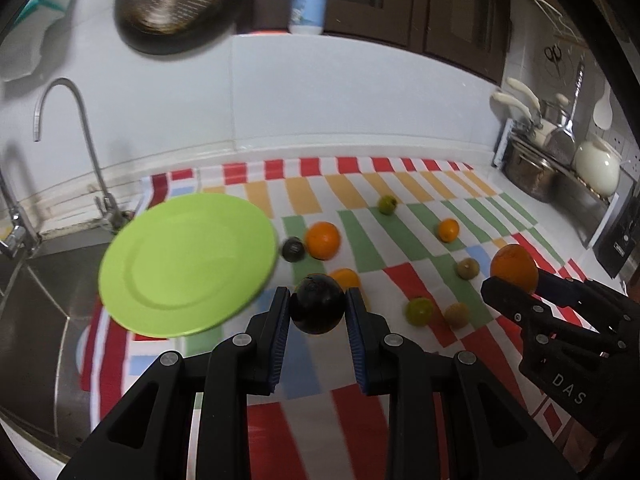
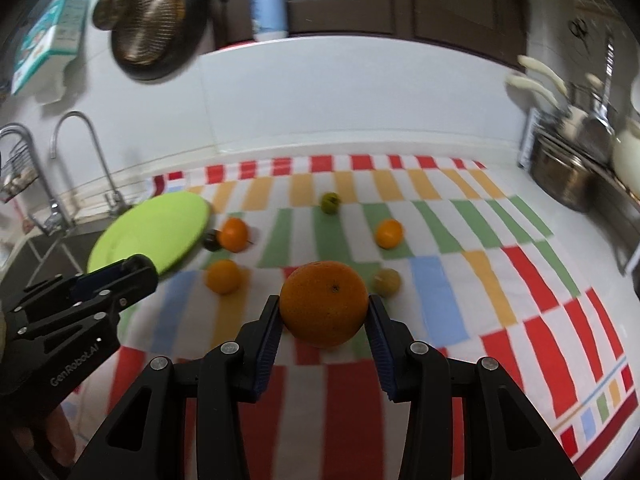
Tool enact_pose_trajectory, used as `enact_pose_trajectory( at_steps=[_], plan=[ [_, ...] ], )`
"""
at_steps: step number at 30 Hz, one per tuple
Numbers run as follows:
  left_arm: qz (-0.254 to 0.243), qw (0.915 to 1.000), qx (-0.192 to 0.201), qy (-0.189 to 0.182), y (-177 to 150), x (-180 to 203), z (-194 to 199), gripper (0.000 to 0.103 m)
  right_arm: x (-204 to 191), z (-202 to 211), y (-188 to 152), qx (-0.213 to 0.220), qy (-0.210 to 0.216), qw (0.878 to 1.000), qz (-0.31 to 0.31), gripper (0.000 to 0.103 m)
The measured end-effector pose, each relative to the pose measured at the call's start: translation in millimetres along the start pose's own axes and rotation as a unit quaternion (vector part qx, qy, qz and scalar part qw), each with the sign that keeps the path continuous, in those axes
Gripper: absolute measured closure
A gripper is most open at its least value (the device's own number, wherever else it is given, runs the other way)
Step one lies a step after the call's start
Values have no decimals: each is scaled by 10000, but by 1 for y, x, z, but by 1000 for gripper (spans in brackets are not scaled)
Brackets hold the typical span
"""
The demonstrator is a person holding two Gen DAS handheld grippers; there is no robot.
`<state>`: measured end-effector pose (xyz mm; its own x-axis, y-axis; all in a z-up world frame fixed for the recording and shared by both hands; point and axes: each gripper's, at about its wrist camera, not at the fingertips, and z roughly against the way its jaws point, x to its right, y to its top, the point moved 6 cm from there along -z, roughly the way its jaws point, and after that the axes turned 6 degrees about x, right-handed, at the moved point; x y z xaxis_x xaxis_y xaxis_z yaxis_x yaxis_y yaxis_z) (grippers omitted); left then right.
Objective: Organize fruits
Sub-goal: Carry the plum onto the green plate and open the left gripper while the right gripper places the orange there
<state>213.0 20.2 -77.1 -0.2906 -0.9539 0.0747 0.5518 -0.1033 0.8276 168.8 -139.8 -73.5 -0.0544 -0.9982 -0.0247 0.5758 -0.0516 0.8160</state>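
Kitchen counter under a striped and checked cloth point(image 1: 400, 248) in red, orange, green and blue, with a steel sink point(image 1: 36, 280) and a curved tap point(image 1: 80, 128) at its left end and a white wall behind.

From the left wrist view, the left gripper point(image 1: 318, 312) is clenched on a dark, nearly black round fruit point(image 1: 317, 304), its blue pads pressing both sides, the fruit held above the cloth. Just to its left lies an empty lime-green plate point(image 1: 180, 264), overhanging the cloth's sink-side edge. Loose on the cloth are 3 oranges, the largest point(image 1: 322, 240) touching a small dark fruit point(image 1: 293, 249) near the plate's rim, plus several small green and brownish fruits farther right. At the right edge the right gripper point(image 1: 516, 280) holds a large orange point(image 1: 514, 268). Pots and utensils point(image 1: 560, 152) stand in the far right corner.

From the right wrist view, the right gripper point(image 2: 324, 316) grips the large orange point(image 2: 324, 304) between its pads, lifted off the cloth point(image 2: 460, 240). The green plate point(image 2: 156, 232) sits far left by the tap point(image 2: 92, 156). The left gripper point(image 2: 116, 276) enters from the left; its fruit is hidden here. Smaller oranges and greenish fruits lie scattered beyond.
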Motion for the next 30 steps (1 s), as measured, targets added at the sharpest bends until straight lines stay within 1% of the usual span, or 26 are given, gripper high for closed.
enact_pose_trajectory(
  at_steps=[11,15,22,26,30],
  plan=[
    [148,9991,190,341,8,-56,19,75,-67,-4,23,136,576,9973,436,60],
    [128,9990,230,356,10,-74,19,75,-92,-15,29,98,803,9952,551,60],
    [-76,9990,182,405,10,-106,6,75,-127,-40,38,56,1069,9911,792,60],
    [-136,9990,117,417,8,-121,-5,75,-147,-63,35,-104,1205,9890,854,60],
    [-172,9993,-17,345,2,-136,-21,75,-164,-85,31,-245,1351,9862,929,60]
  ],
)
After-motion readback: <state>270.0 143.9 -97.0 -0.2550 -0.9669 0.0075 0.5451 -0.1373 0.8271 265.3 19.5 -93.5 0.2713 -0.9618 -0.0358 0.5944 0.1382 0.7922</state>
